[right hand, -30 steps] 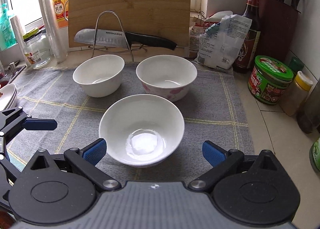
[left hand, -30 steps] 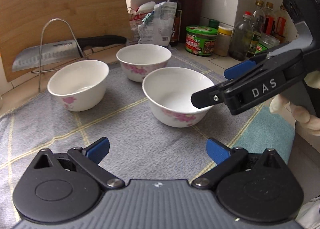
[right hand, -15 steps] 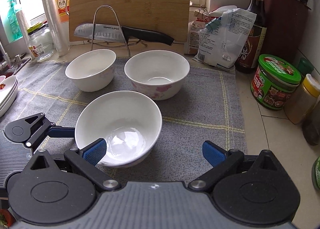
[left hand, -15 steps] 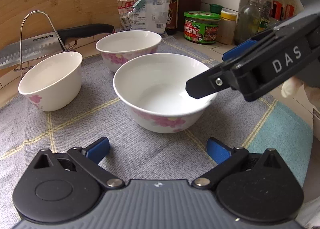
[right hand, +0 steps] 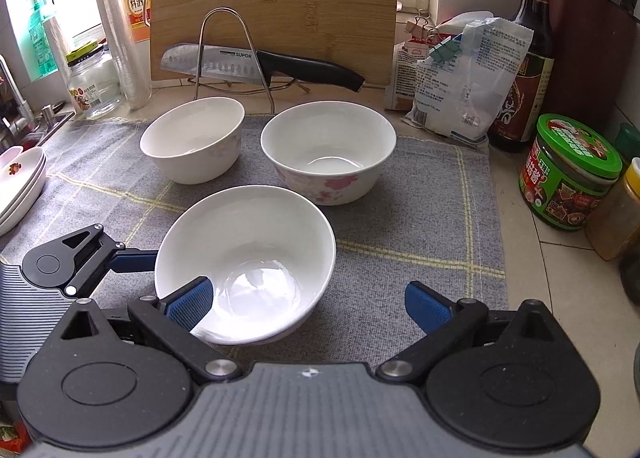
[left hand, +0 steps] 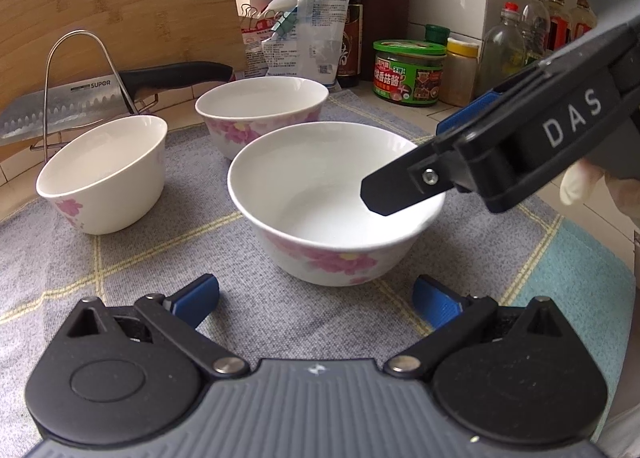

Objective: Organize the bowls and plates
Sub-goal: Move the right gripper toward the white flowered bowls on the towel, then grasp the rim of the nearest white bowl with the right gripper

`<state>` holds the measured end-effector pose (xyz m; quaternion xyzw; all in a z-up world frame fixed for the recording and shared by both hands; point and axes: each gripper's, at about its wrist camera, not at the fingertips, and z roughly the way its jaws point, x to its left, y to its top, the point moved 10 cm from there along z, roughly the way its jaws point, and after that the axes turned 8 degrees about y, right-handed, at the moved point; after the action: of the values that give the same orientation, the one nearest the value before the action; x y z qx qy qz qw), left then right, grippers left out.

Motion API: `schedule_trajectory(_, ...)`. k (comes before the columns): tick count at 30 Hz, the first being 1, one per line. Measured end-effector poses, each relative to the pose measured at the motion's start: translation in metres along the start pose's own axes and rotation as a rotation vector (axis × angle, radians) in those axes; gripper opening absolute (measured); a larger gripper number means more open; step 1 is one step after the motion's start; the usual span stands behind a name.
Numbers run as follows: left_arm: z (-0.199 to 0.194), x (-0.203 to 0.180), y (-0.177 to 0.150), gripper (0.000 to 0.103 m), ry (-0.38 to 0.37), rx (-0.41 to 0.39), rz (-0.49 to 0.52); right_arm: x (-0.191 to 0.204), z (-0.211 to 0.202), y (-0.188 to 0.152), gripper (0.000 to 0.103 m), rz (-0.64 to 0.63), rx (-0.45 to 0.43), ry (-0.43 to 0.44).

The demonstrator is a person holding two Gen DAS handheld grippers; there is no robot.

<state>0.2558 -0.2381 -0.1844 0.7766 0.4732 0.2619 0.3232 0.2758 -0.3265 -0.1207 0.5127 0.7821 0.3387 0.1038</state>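
At the far left of the right wrist view, a stack of plates (right hand: pixel 20 182) sits at the edge of the grey dish mat (right hand: pixel 420 226) that covers the bench. Next along, the left gripper (left hand: pixel 316 296) is low and level with the mat, its jaws spread wide and empty, the blue pads just short of the near floral bowl (left hand: pixel 332 218). In the right wrist view one left finger (right hand: pixel 132 260) reaches the bowl's wall, though whether it touches I cannot tell.

Behind stand two more bowls, the small bowl (right hand: pixel 194 138) to the left and the far floral bowl (right hand: pixel 330 150) to the right, close together but apart. All three are upright and unstacked, so the sorting seems barely begun.

The right gripper (right hand: pixel 308 304) also has its jaws wide apart and holds nothing. One pad is inside the near bowl's rim and the other is out over the mat, so the jaws straddle the wall.

Risks, as I judge them: glazed porcelain is slick, and a pinch on the thin rim could slip or tip the bowl. The two grippers crowd one bowl and could collide. A careless swing could strike the bowls behind, or the knife (right hand: pixel 256 66) on its wire rack (right hand: pixel 236 54).
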Motion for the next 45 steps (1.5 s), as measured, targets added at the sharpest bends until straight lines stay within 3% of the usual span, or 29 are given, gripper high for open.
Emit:
schedule_trajectory(5,-0.002,0.003,0.005,0.102,0.029,-0.039,-0.009,0.001,0.001,0.003,0.103,-0.007,0.009,0.018)
schedule_trajectory(18,-0.01,-0.005,0.025,0.102,0.011,-0.129,0.007,0.005,0.013,0.013,0.102,0.005,0.034,0.126)
schedule_trajectory(25,-0.012,-0.006,0.026,0.099,-0.004,-0.14,0.002,0.011,0.02,0.017,0.088,-0.005,0.051,0.177)
schedule_trajectory(30,-0.012,-0.008,0.026,0.094,-0.023,-0.14,0.007,0.013,0.023,0.019,0.085,-0.009,0.058,0.195)
schedule_trajectory(45,-0.018,-0.006,0.024,0.093,-0.025,-0.118,0.01,0.022,0.019,0.022,0.082,-0.027,0.065,0.199)
